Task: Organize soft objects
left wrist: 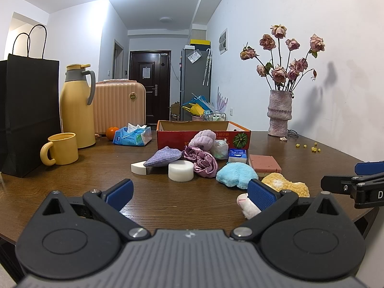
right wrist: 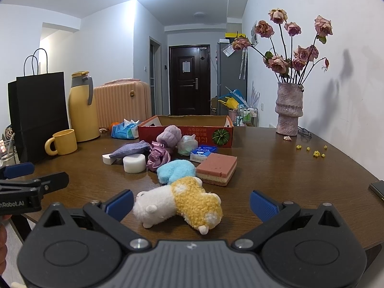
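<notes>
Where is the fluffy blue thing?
The fluffy blue thing lies mid-table in the right wrist view, between the purple scrunchie and pink sponge.

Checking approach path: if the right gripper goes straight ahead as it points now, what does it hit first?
Most likely the white and yellow plush toy, lying on the table just ahead of the open right gripper, roughly centred between its fingers. Height is hard to judge; if it passes above, the blue plush comes next.
</notes>
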`<state>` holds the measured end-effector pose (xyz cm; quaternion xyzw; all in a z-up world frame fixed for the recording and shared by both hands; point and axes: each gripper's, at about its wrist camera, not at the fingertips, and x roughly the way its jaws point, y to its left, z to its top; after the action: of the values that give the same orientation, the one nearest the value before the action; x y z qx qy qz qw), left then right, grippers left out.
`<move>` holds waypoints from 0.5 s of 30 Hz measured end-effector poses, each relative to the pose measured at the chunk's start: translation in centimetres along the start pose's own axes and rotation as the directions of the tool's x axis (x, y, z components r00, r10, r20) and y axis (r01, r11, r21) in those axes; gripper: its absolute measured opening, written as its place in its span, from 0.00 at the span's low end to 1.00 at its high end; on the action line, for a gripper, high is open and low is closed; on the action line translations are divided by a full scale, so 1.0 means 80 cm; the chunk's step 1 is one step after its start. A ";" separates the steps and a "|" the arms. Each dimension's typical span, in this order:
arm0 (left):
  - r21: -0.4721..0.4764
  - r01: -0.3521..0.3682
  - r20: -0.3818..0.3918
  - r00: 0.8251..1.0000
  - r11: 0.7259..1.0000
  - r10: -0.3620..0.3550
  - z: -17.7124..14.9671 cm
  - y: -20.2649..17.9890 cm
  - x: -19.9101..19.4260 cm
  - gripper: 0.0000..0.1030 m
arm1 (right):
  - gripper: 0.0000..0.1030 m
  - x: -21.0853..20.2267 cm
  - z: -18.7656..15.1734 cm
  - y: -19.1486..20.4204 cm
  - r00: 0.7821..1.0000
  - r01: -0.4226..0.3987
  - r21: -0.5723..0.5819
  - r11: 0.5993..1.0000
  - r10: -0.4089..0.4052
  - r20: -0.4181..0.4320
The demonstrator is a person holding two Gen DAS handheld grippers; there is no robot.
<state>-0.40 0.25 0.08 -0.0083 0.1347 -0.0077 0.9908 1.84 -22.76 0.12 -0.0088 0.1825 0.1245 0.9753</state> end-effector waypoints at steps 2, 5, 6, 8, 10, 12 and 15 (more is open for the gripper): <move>0.000 0.000 0.000 1.000 1.000 0.000 0.000 0.000 0.000 1.00 | 1.00 0.001 -0.002 0.001 1.000 0.000 -0.001 1.000 0.000 -0.001; 0.000 0.000 0.000 1.000 1.000 0.000 0.000 0.000 0.000 1.00 | 1.00 0.001 -0.004 0.000 1.000 0.000 -0.001 1.000 0.000 -0.003; 0.000 0.000 0.000 1.000 1.000 0.000 0.000 0.000 0.000 1.00 | 1.00 0.005 -0.009 0.001 1.000 0.000 -0.002 1.000 0.000 -0.005; 0.000 0.000 0.000 1.000 1.000 0.000 0.000 0.000 0.000 1.00 | 1.00 0.007 -0.012 0.000 1.000 0.000 -0.003 1.000 0.000 -0.009; 0.000 0.000 0.000 1.000 1.000 0.000 0.000 0.000 0.000 1.00 | 1.00 0.008 -0.011 -0.001 1.000 0.001 -0.004 1.000 -0.001 -0.014; 0.001 0.000 0.000 1.000 1.000 0.000 0.000 0.000 0.000 1.00 | 1.00 0.009 -0.011 -0.002 1.000 0.002 -0.005 1.000 -0.002 -0.019; 0.000 0.000 -0.001 1.000 1.000 0.000 0.000 0.000 0.000 1.00 | 1.00 0.011 -0.010 -0.002 1.000 0.003 -0.008 1.000 -0.004 -0.026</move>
<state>-0.40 0.23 0.08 -0.0082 0.1351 -0.0077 0.9908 2.36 -22.80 -0.97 -0.0146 0.1945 0.1235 0.9730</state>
